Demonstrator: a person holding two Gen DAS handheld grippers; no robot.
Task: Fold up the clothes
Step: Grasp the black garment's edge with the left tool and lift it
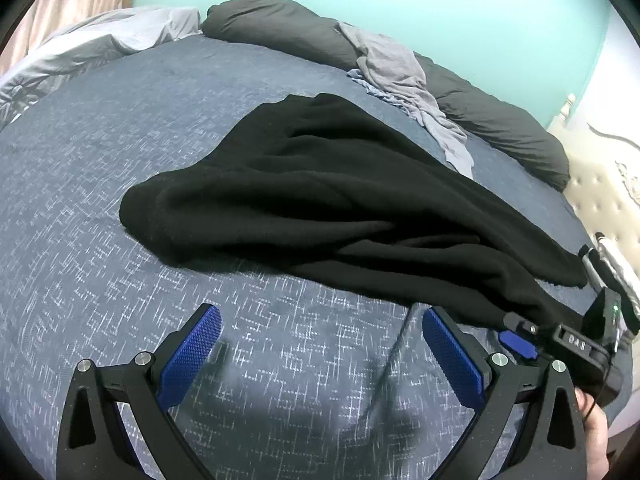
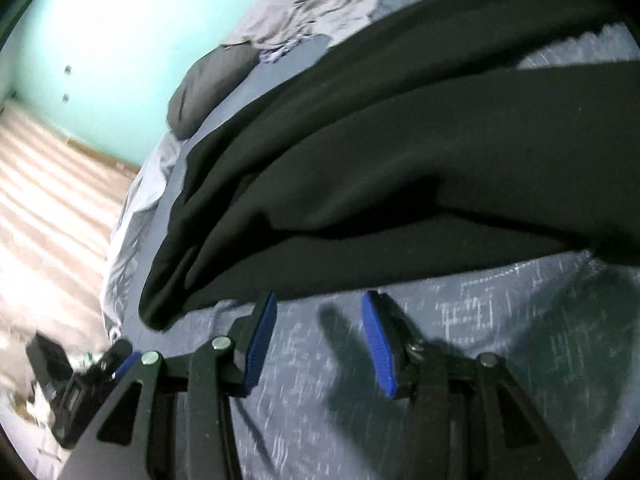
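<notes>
A black garment (image 1: 320, 200) lies crumpled in loose folds on the blue patterned bedspread (image 1: 100, 220). My left gripper (image 1: 320, 312) hovers over bare bedspread just short of the garment's near edge, its blue pads wide open with nothing between them. In the right wrist view the same black garment (image 2: 400, 152) fills the middle. My right gripper (image 2: 320, 296) stands open right at its hem, holding nothing. The right gripper (image 1: 518, 344) also shows at the left view's right edge, beside the garment's corner. A hand (image 1: 596, 440) holds it.
Dark grey pillows (image 1: 280, 28) and a light grey garment (image 1: 400, 68) lie along the bed's far side by the teal wall. A pale grey sheet (image 1: 100, 44) is bunched at the far left. A cream tufted headboard (image 1: 600, 196) stands at the right. Wooden floor (image 2: 52, 200) lies beyond the bed's edge.
</notes>
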